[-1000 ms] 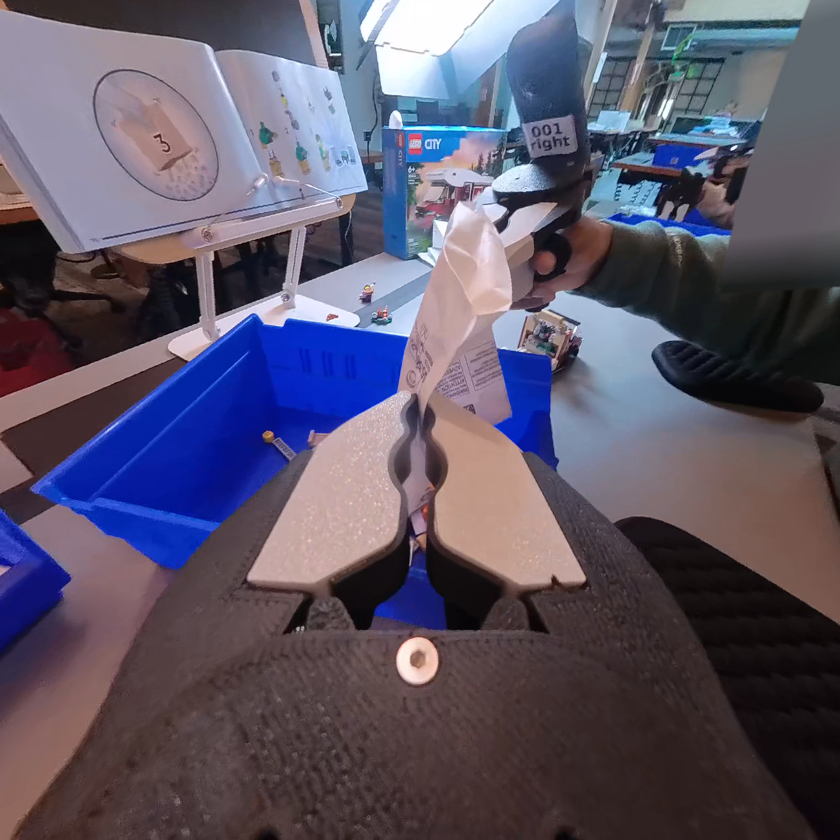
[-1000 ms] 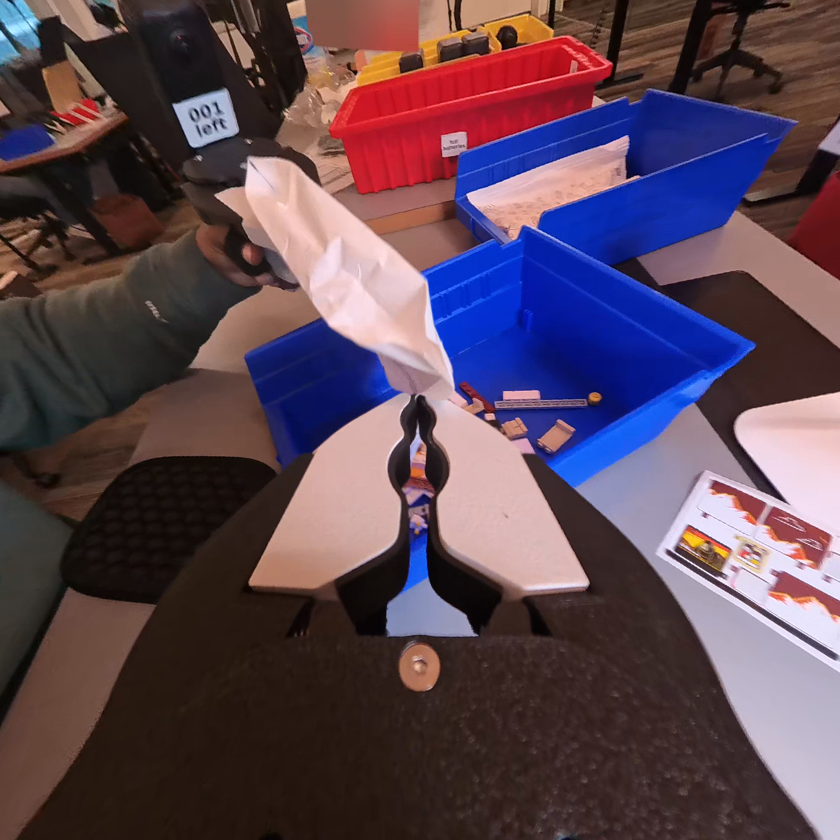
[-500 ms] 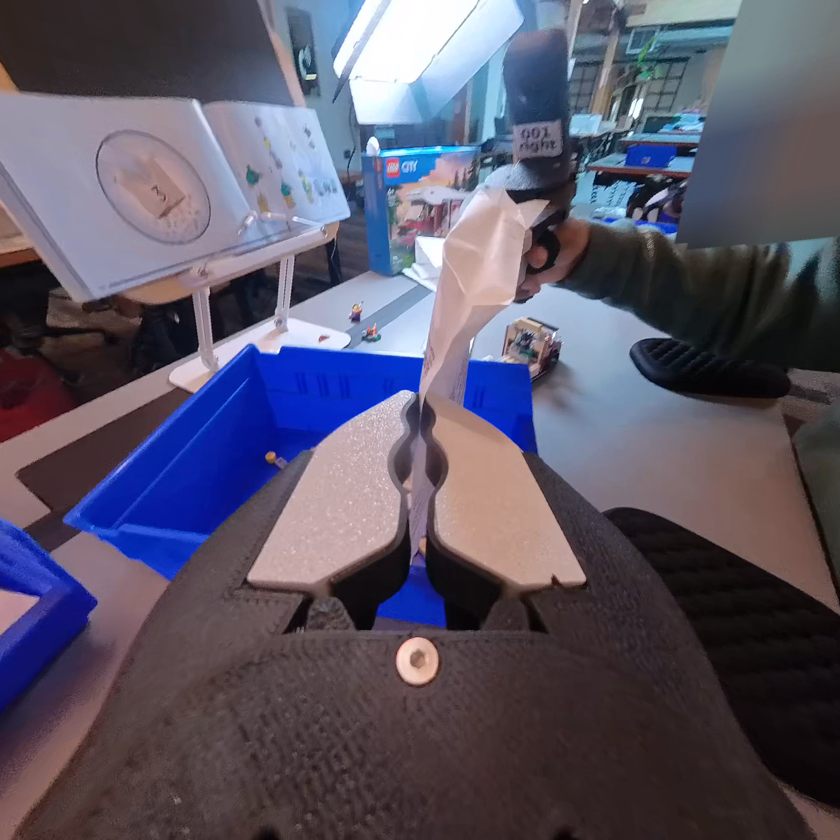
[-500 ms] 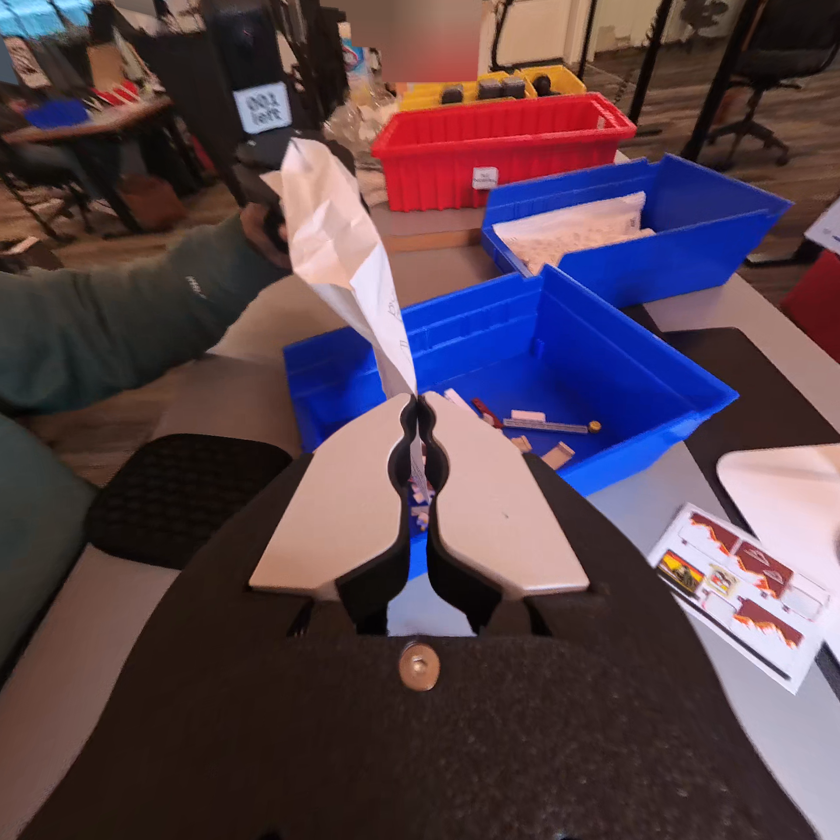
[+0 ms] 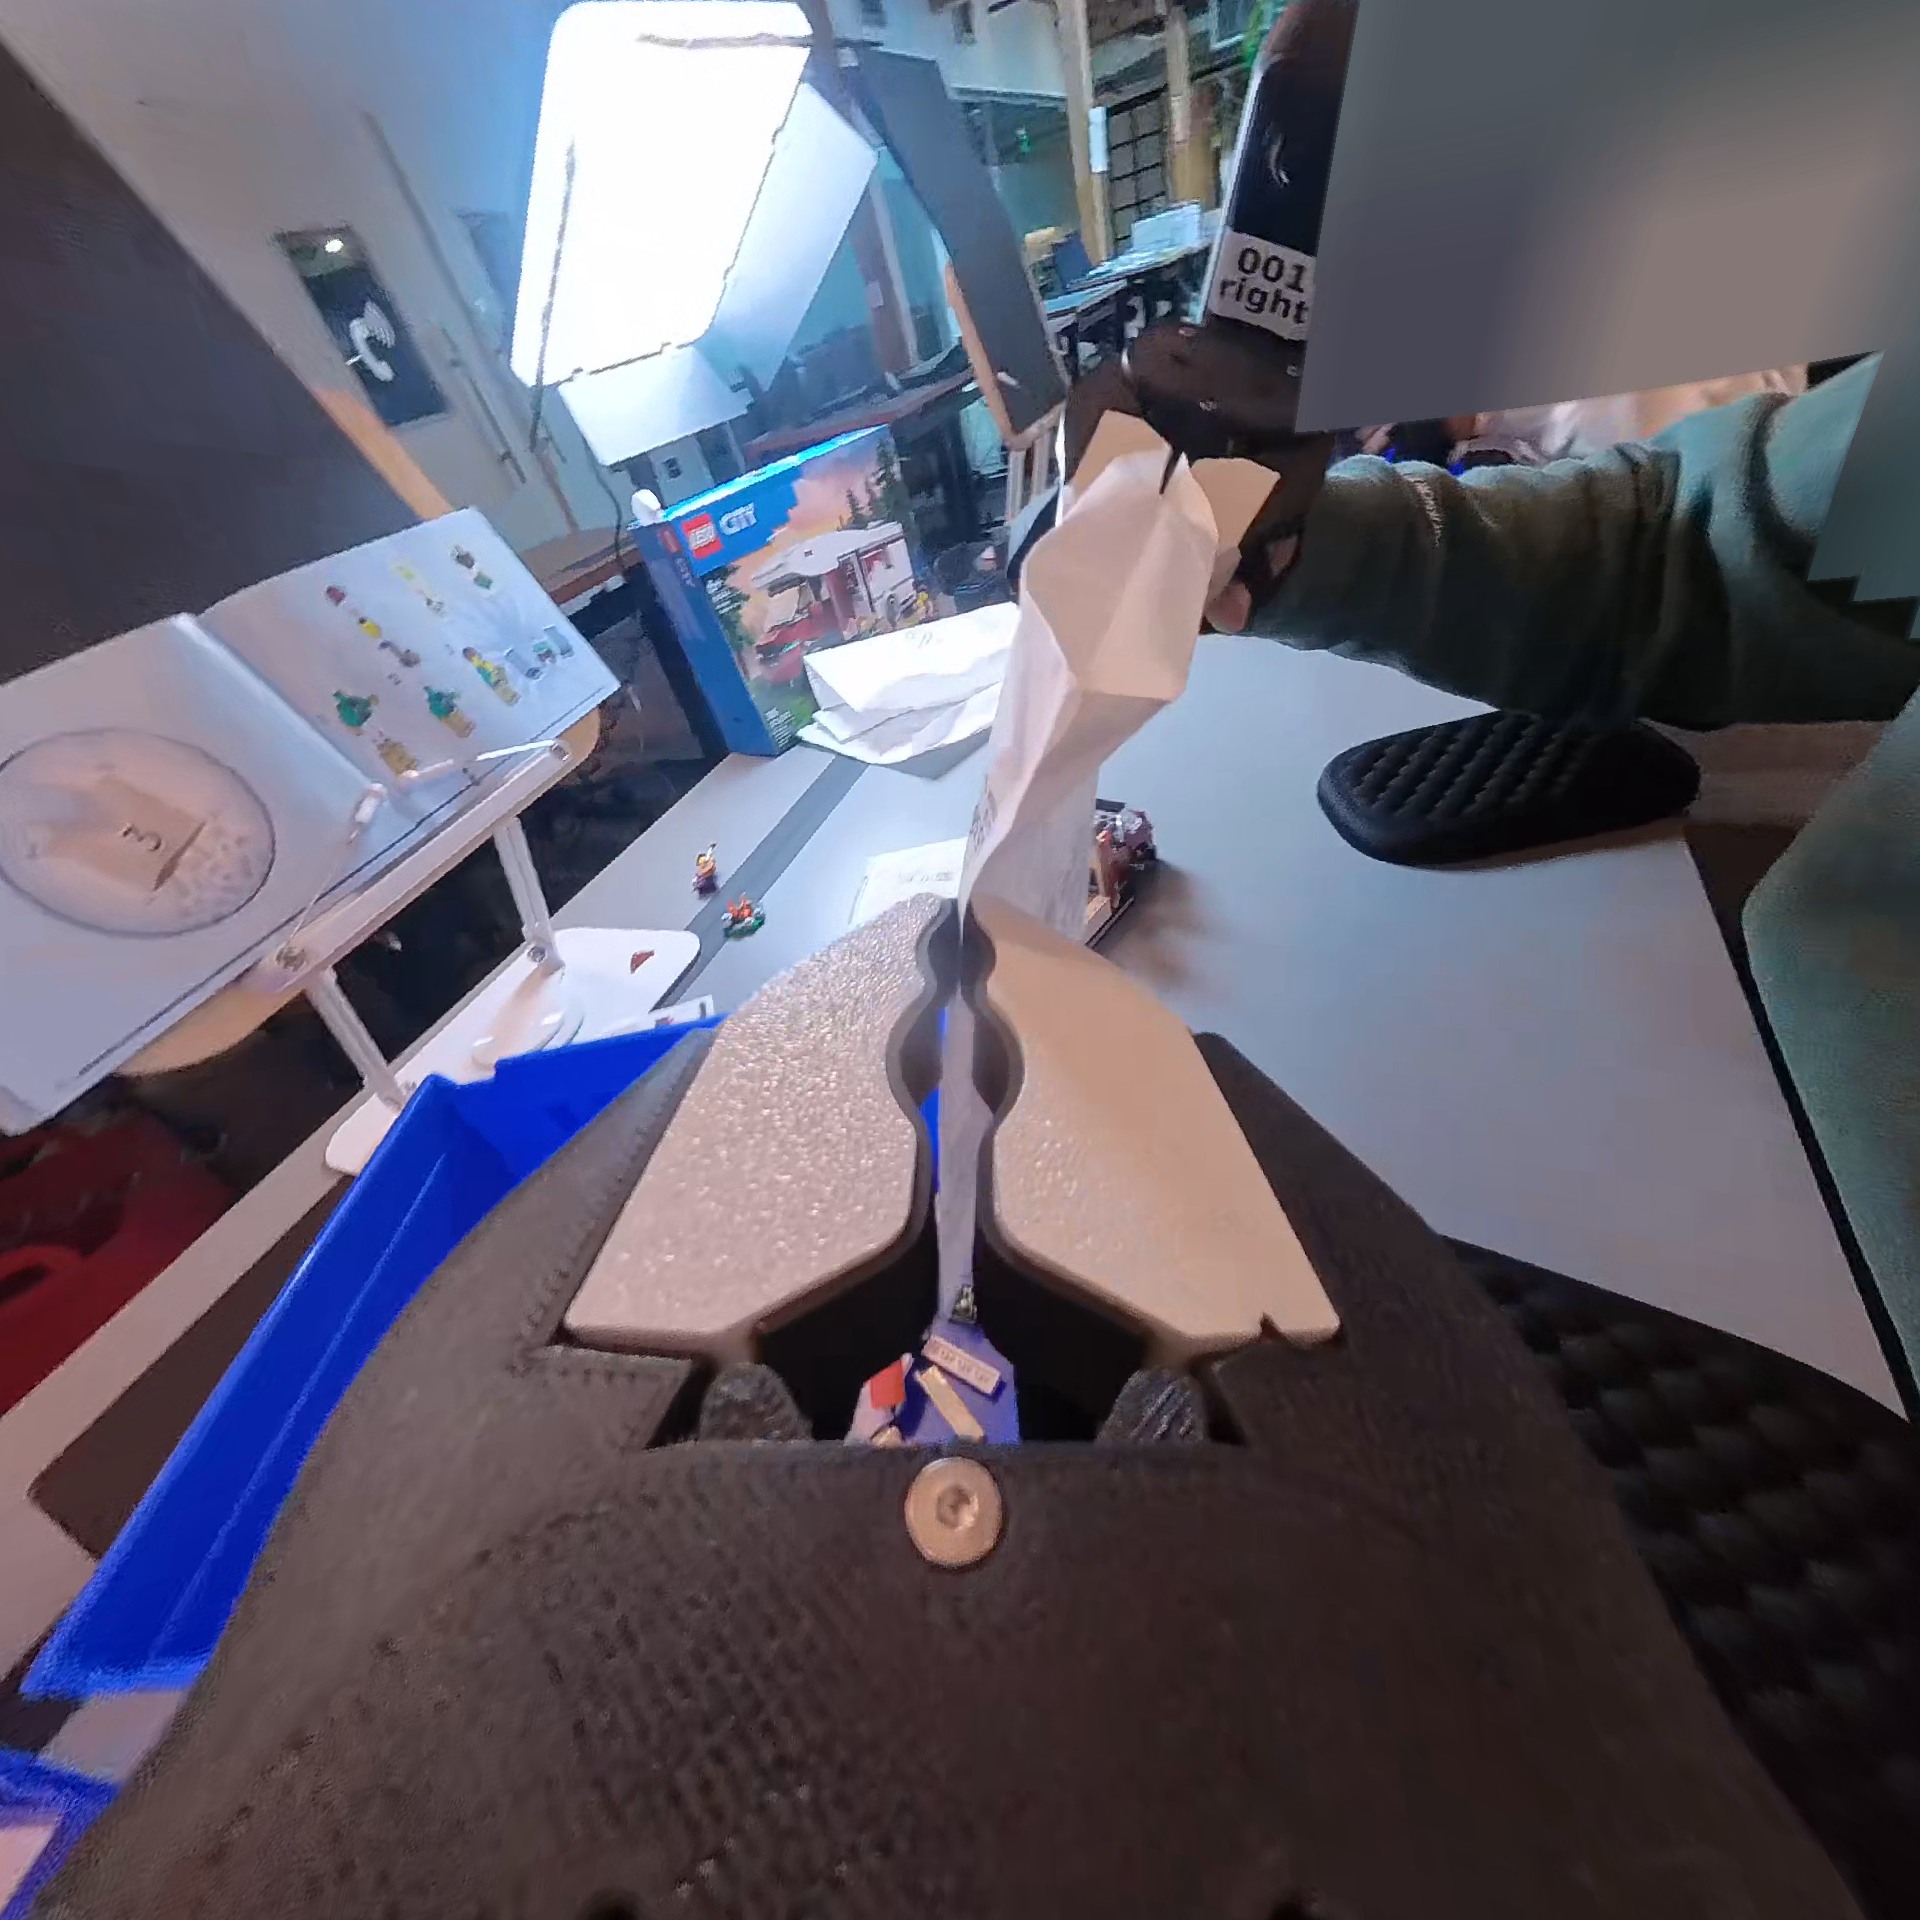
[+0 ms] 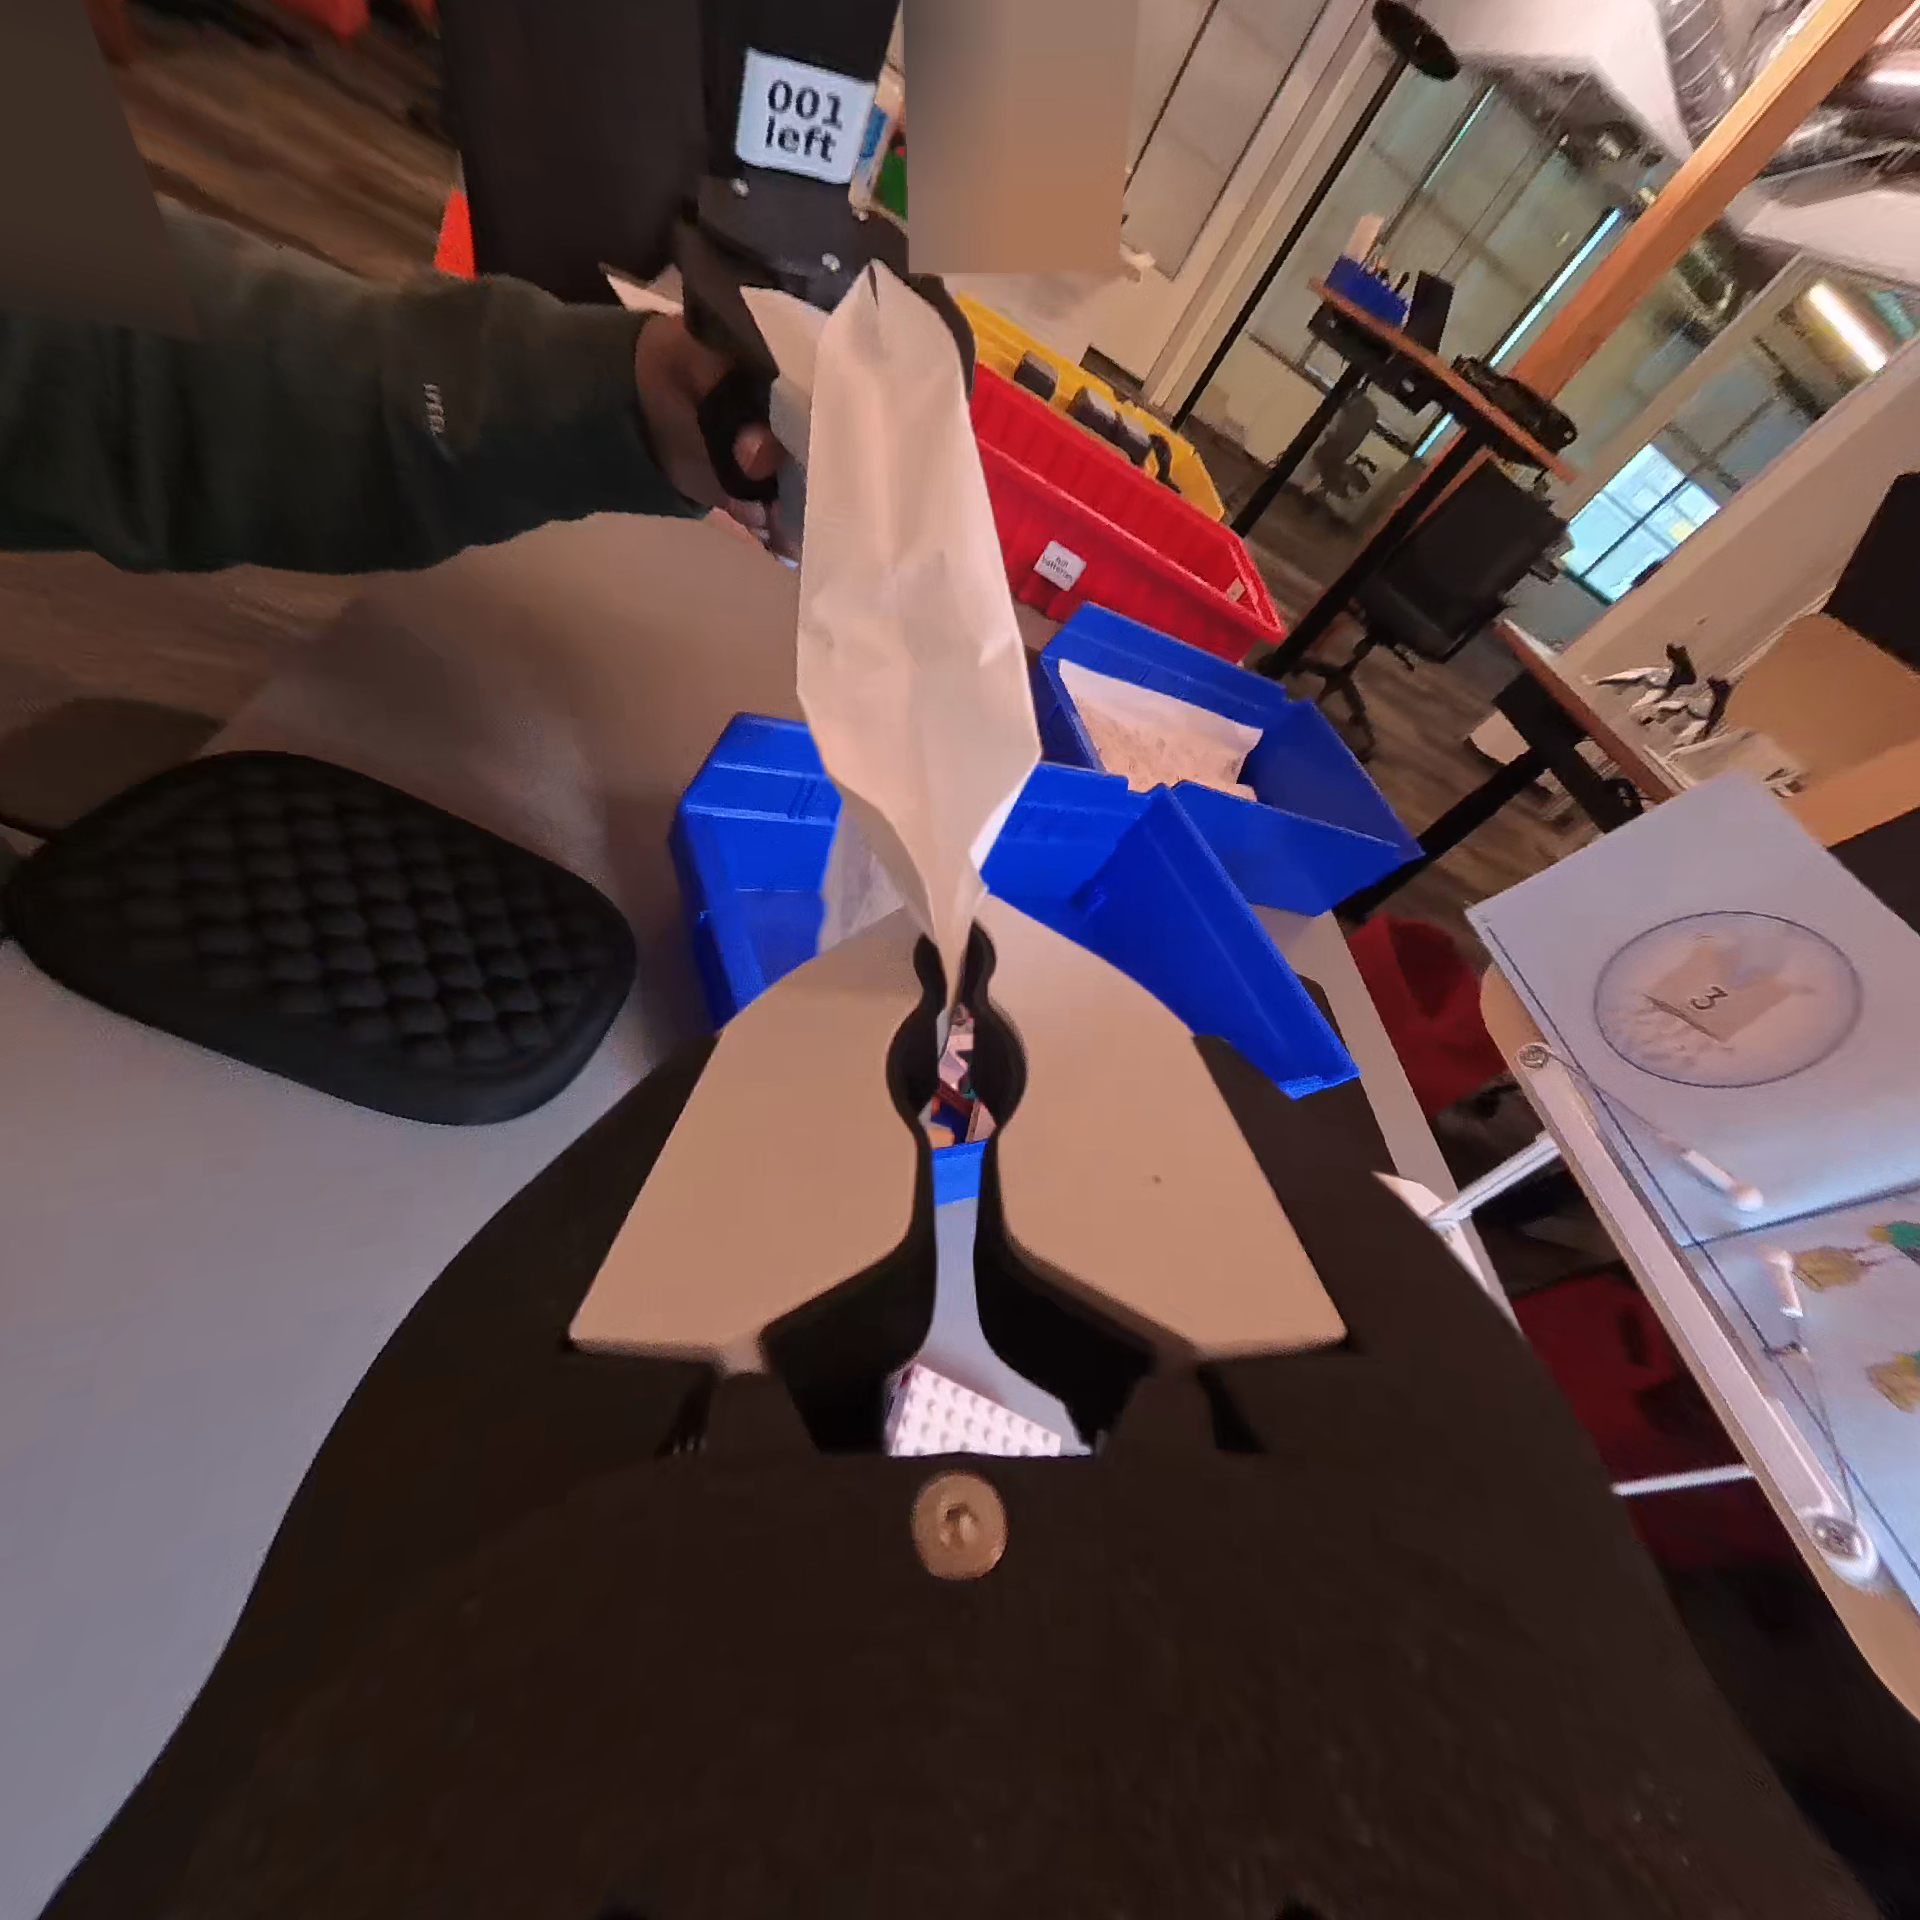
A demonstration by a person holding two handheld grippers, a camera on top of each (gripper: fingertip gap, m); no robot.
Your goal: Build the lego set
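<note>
lego pieces (image 5: pixel 940 1382) lie in the blue bin (image 5: pixel 312 1403) at 6 o'clock; our left tongs (image 5: pixel 961 935) and right tongs (image 6: pixel 954 951) clamp the white bag (image 6: pixel 904 623) shut-tight; we should shake gently, keeping it over the bin.

Open workshop — red parts bin (image 6: pixel 1122 499), studio softbox (image 5: pixel 665 208), work desks (image 6: pixel 1455 384).

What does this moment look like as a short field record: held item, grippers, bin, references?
held item: white paper bag, stretched between both grippers above the bin
left gripper: jaws shut on one end of the bag
right gripper: jaws shut on the other end
blue bin: below the bag, loose lego pieces inside
second blue bin: holds another white bag
instruction booklet: open on a white stand
lego box: upright on the table
</note>
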